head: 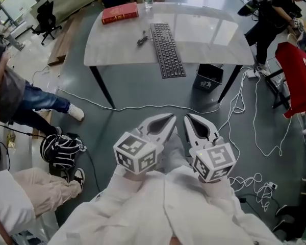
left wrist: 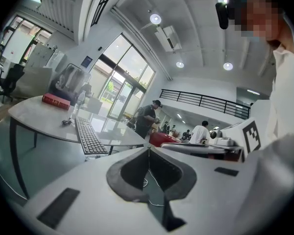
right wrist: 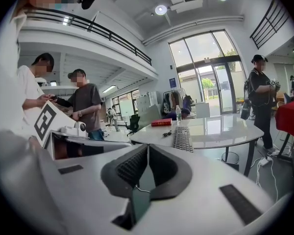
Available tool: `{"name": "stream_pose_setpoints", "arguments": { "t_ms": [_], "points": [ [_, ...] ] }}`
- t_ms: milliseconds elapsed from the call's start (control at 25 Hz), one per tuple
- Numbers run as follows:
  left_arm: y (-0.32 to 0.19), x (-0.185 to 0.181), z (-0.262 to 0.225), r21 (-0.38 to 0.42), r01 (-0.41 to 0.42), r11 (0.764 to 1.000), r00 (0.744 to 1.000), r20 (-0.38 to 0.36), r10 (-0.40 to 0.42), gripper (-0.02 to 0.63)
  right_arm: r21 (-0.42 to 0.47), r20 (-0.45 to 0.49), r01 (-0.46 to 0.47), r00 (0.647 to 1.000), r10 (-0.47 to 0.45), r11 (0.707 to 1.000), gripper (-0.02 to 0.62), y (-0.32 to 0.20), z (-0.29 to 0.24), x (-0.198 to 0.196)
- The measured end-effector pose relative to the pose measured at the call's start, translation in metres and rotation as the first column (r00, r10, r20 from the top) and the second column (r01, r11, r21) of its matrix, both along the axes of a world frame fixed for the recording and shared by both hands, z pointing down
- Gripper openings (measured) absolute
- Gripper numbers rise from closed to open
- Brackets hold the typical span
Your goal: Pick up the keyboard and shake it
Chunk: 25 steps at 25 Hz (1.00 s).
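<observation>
On the tabletop (head: 209, 34), head view, the keyboard (head: 167, 50) lies near the front edge, well apart from the left gripper (head: 169, 118) and right gripper (head: 188, 117). Left gripper view: jaws are together, empty. Right gripper view: jaws are likewise together, empty. Risk: arriving with closed jaws would likely shove the keyboard instead of clamping it.

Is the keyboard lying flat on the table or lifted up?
Lying flat: the keyboard rests on the white table, nothing holding it.
</observation>
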<state>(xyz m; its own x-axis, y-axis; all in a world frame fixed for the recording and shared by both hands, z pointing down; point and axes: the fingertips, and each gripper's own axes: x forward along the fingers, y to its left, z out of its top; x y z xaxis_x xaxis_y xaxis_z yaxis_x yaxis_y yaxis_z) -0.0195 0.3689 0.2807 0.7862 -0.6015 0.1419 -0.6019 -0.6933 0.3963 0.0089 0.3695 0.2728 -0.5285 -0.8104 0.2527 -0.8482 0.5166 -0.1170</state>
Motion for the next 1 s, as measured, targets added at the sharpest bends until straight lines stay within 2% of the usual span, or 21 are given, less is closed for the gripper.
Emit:
{"name": "stream_pose_setpoints", "arguments": {
  "t_ms": [400,1000],
  "points": [
    [-0.082,0.010,-0.001,-0.018,0.015,1.000,1.000,0.008,-0.015,0.014,-0.011,-0.012,0.034,0.999,-0.034,0.999,0.032,-0.087,-0.005,0.007],
    [-0.221,0.030,-0.005,-0.046,0.093,0.995,0.996,0.014,-0.092,0.014,-0.029,-0.013,0.096,0.995,-0.097,0.995,0.032,-0.230,-0.011,0.034]
  ]
}}
